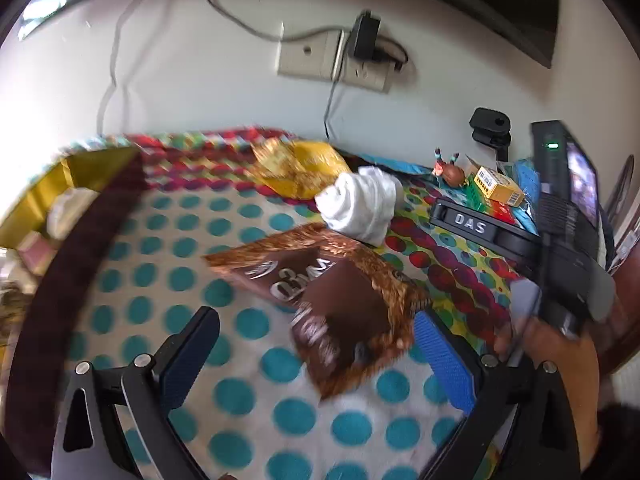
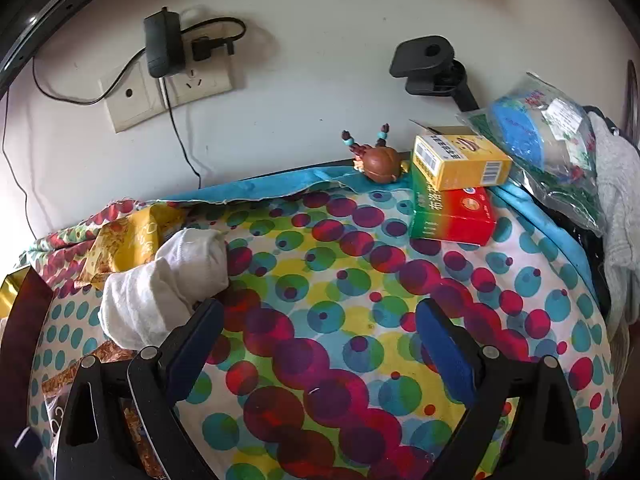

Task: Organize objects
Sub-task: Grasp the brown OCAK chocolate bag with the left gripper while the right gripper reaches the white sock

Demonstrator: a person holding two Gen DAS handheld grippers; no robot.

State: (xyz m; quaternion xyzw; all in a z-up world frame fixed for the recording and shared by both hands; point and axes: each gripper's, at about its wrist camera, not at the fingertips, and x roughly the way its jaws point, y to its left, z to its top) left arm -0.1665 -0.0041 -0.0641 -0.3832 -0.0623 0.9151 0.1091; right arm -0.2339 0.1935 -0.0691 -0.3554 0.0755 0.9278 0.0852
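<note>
My left gripper (image 1: 316,344) is open over the spotted cloth, with a crumpled brown snack packet (image 1: 320,296) lying between its fingers, not gripped. A rolled white cloth (image 1: 360,204) and a yellow foil packet (image 1: 300,168) lie beyond it. My right gripper (image 2: 320,328) is open and empty above the cloth; it also shows at the right of the left wrist view. The white cloth (image 2: 160,288) lies beside its left finger (image 2: 196,344). A yellow box (image 2: 460,160) sits stacked on a red and green box (image 2: 452,216) at the back right, next to a brown figurine (image 2: 378,162).
A box with a dark rim and gold lining (image 1: 80,216) stands at the left. A plastic bag (image 2: 548,140) and grey fabric (image 2: 616,200) lie at the far right. The wall behind holds sockets with a plugged adapter (image 2: 164,48) and a black clamp (image 2: 432,64).
</note>
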